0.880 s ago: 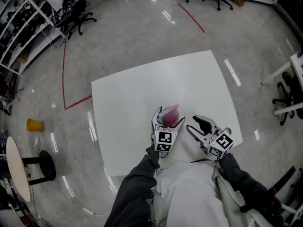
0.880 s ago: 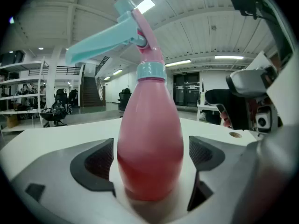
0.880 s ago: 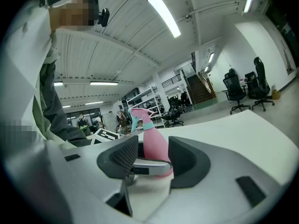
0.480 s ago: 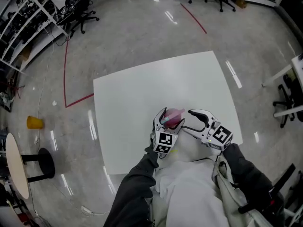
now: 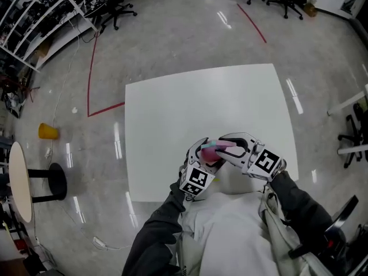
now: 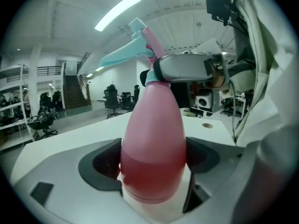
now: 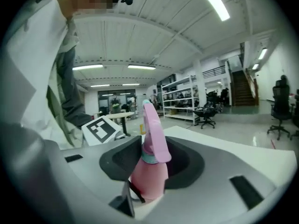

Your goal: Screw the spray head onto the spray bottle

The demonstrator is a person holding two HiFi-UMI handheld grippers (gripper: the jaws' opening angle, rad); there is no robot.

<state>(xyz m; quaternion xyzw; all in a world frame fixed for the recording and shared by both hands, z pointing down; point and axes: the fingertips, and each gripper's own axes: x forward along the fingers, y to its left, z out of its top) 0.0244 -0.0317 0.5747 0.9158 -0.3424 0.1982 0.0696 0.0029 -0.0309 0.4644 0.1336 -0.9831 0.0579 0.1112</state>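
Observation:
A pink spray bottle [image 5: 208, 154] stands over the near edge of the white table [image 5: 201, 102]. My left gripper [image 5: 206, 157] is shut on its body [image 6: 153, 148], one jaw on each side, set wide. The spray head [image 6: 140, 45], teal with a pink top, sits on the bottle's neck. My right gripper [image 5: 225, 147] reaches in from the right and is shut on that spray head [image 7: 150, 157]. One of the right gripper's grey fingers [image 6: 187, 68] lies across the neck in the left gripper view. The left gripper's marker cube [image 7: 100, 129] shows behind the head in the right gripper view.
The person's arms and white top fill the bottom of the head view. A yellow cup [image 5: 48, 131] lies on the floor at left, near a round side table [image 5: 17, 180]. Red tape [image 5: 92, 68] marks the floor; shelves and office chairs [image 5: 118, 7] stand farther back.
My right gripper has swung left from beside the bottle to its top and closed on the spray head. The left gripper has kept hold of the bottle and shifted slightly.

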